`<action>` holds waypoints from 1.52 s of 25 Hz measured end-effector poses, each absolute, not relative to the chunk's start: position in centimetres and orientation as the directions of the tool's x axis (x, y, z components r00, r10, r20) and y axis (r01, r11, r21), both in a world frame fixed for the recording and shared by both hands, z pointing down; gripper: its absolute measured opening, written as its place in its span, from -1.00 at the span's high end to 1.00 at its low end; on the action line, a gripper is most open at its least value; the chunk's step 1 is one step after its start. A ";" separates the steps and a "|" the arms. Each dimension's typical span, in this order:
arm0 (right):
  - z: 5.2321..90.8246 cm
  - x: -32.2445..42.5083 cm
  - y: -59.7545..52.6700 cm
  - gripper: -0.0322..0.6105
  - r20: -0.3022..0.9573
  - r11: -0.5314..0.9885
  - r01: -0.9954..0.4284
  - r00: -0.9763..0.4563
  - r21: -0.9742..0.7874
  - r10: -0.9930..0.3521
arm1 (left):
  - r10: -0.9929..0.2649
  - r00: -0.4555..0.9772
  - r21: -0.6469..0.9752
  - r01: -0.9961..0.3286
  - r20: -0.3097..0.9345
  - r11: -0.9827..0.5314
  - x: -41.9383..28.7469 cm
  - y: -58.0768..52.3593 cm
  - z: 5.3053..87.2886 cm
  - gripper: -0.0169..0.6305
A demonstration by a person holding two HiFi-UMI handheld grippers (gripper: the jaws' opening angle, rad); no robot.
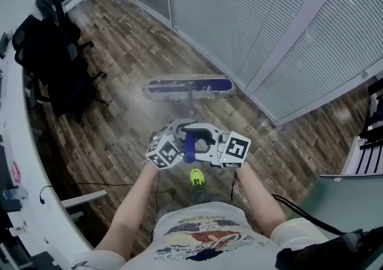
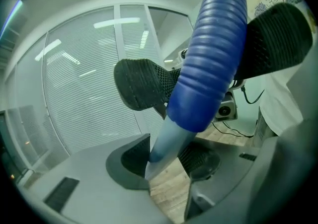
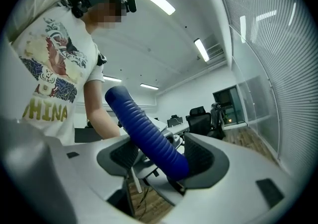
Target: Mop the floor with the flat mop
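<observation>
- Jaws of the left gripper (image 2: 166, 163) stand wide, with the flat mop's pale shaft (image 2: 164, 143) running between them. It leans on one pad and bare wood shows through the gap at the other, so this reads as a loose cradle, not a clamp.
- Jaws of the right gripper (image 3: 161, 158) are spread wide too, around the blue sleeve (image 3: 149, 138) at the top of the handle. Its end rests on one pad, and the other pad looks just clear of it, though that side is hard to read.
- Both pairs of jaws sit close together on the handle, the left one lower, where the sleeve gives way to the shaft.
- Ahead of and below the jaws, the mop head (image 1: 190, 87) lies flat on the wooden floor (image 1: 119, 131), near the glass partition (image 1: 239, 17).
- Mopping looks under way. A pale sheen lies around the mop head, which may be damp or only glare. No clear edge shows between cleaned and uncleaned boards, so how much is left cannot be judged.
- No bucket or other container shows in any view.
- Office chairs (image 1: 57, 65) and a curved white desk (image 1: 24, 161) stand well off to the left jaws' side.
</observation>
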State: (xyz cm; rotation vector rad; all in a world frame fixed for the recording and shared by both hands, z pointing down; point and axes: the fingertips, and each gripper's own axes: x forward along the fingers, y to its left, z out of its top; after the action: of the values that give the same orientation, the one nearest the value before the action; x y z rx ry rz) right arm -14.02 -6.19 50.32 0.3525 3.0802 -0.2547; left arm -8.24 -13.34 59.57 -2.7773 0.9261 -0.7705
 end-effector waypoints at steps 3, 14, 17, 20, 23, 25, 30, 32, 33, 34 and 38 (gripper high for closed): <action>50.0 -13.2 -2.8 0.06 -0.045 0.960 0.218 -0.976 -0.178 0.213 | -0.605 0.678 -0.254 -0.553 0.417 -0.794 -7.6 -10.0 59.0 0.54; 48.2 -11.9 19.0 0.06 -0.038 0.944 0.268 -0.963 -0.194 0.266 | -0.593 0.673 -0.253 -0.541 0.442 -0.802 -6.0 11.8 57.6 0.54; 48.2 -10.9 25.5 0.06 -0.039 0.945 0.264 -0.964 -0.192 0.261 | -0.591 0.676 -0.251 -0.539 0.441 -0.804 -5.0 18.3 57.6 0.54; 47.8 -9.3 30.9 0.06 -0.053 0.944 0.266 -0.964 -0.196 0.260 | -0.587 0.672 -0.249 -0.536 0.452 -0.806 -3.5 23.8 57.3 0.54; 46.8 -7.3 35.5 0.06 -0.057 0.933 0.296 -0.955 -0.205 0.290 | -0.595 0.657 -0.239 -0.555 0.463 -0.797 -1.6 28.3 56.4 0.54; 46.2 -6.0 37.8 0.07 -0.054 0.920 0.333 -0.943 -0.208 0.329 | -0.613 0.638 -0.235 -0.579 0.466 -0.781 -0.5 30.6 55.9 0.54; 45.9 -2.8 39.3 0.07 -0.055 0.901 0.381 -0.924 -0.205 0.378 | -0.645 0.605 -0.224 -0.624 0.466 -0.748 2.2 31.9 55.8 0.55; 46.0 -0.3 38.4 0.06 -0.073 0.906 0.370 -0.929 -0.208 0.363 | -0.640 0.601 -0.233 -0.616 0.478 -0.752 4.6 31.1 56.1 0.55; 46.1 1.0 37.7 0.06 -0.087 0.910 0.359 -0.933 -0.208 0.348 | -0.636 0.598 -0.247 -0.604 0.487 -0.757 5.8 30.4 56.3 0.55; 46.3 2.1 36.8 0.06 -0.102 0.914 0.350 -0.937 -0.206 0.335 | -0.633 0.595 -0.262 -0.593 0.494 -0.762 6.9 29.7 56.5 0.55; 46.4 5.6 34.6 0.06 -0.129 0.907 0.373 -0.927 -0.194 0.353 | -0.656 0.585 -0.289 -0.600 0.477 -0.746 10.1 27.3 56.5 0.55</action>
State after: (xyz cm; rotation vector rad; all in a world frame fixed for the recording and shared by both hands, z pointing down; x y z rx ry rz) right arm 5.61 34.63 46.38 0.5683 2.9790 -0.3302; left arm 10.11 27.32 56.53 -2.7095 1.0764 -0.8760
